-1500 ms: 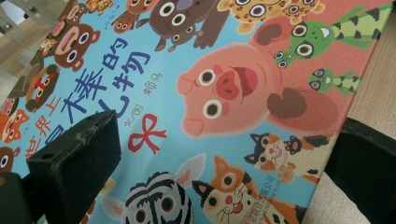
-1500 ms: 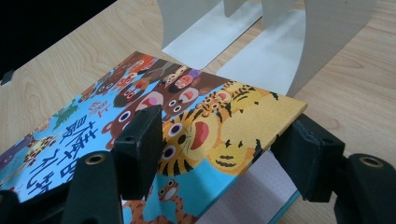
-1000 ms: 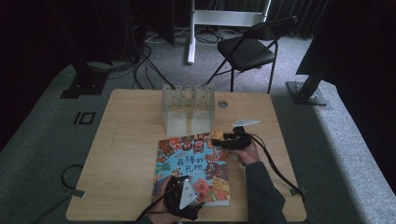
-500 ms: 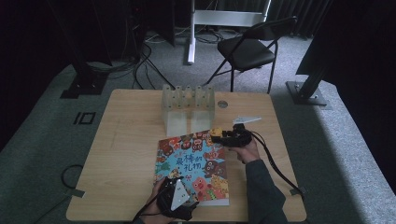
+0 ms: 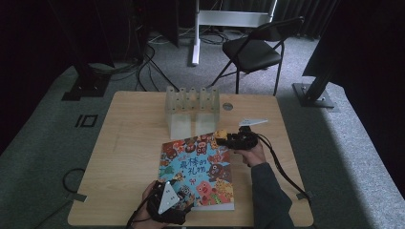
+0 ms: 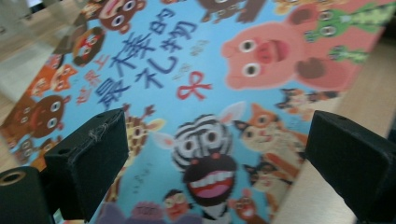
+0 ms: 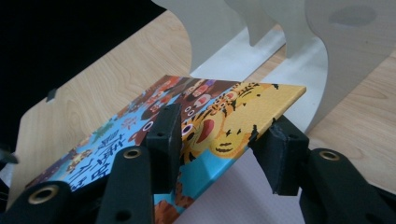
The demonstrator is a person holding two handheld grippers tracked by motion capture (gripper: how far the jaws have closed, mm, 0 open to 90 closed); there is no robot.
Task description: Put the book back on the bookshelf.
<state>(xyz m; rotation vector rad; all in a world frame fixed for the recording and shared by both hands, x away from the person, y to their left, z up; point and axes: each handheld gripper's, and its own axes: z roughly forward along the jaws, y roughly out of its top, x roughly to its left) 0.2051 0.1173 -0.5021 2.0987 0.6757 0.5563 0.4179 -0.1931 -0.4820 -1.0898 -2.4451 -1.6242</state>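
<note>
A picture book (image 5: pixel 198 169) with cartoon animals on its cover lies on the wooden table (image 5: pixel 129 143). My right gripper (image 5: pixel 223 137) is at the book's far right corner. In the right gripper view that corner of the book (image 7: pixel 224 116) sits tilted between the jaws of the right gripper (image 7: pixel 219 135). One jaw is over the cover and one under the edge. These jaws have just been closing and still stand apart. My left gripper (image 5: pixel 174 195) hovers over the book's near left corner. Its jaws are wide open above the cover (image 6: pixel 201 84), as the left gripper (image 6: pixel 219 154) shows in its own view.
A clear slotted rack (image 5: pixel 192 107) stands just beyond the book, close behind the lifted corner (image 7: pixel 289 51). A small round disc (image 5: pixel 228 106) lies to the rack's right. A folding chair (image 5: pixel 255 50) stands on the floor behind the table.
My left gripper has shifted left along the book's near edge. The right gripper has stayed at the far right corner.
</note>
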